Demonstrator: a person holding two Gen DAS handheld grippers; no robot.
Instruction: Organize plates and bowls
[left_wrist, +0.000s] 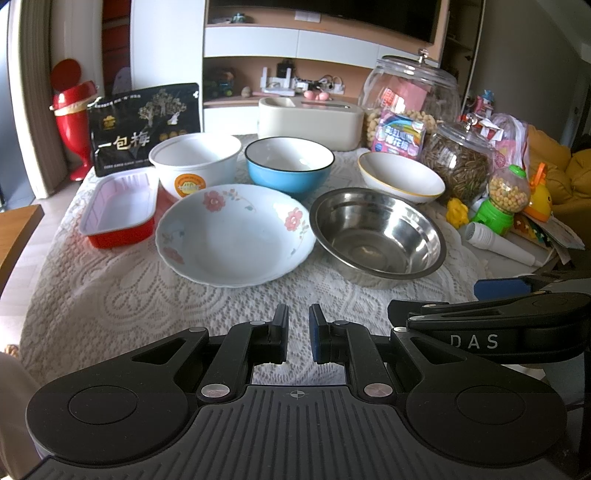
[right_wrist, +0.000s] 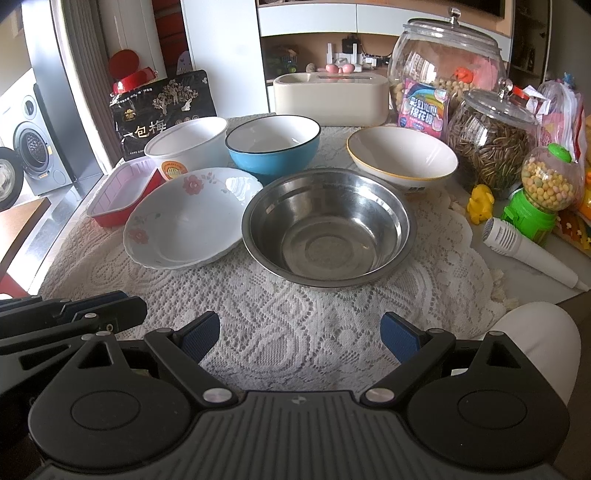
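Observation:
Several empty dishes stand on a lace cloth. A floral plate (left_wrist: 236, 236) (right_wrist: 188, 221) and a steel bowl (left_wrist: 376, 232) (right_wrist: 328, 225) sit in front. Behind them are a white bowl with an orange logo (left_wrist: 195, 162) (right_wrist: 186, 146), a blue bowl (left_wrist: 290, 164) (right_wrist: 273, 147) and a yellow-rimmed white bowl (left_wrist: 400, 177) (right_wrist: 402, 157). My left gripper (left_wrist: 298, 332) hovers short of the plate, shut, with nothing between its pads. My right gripper (right_wrist: 301, 334) stands wide open before the steel bowl, holding nothing.
A red foil tray (left_wrist: 120, 206) lies at the left, with a black snack bag (left_wrist: 146, 127) behind it. A cream box (left_wrist: 310, 120), glass jars (left_wrist: 458, 162), toys and a white microphone (right_wrist: 528, 253) crowd the back and right. Bare lace cloth (right_wrist: 295, 317) lies in front.

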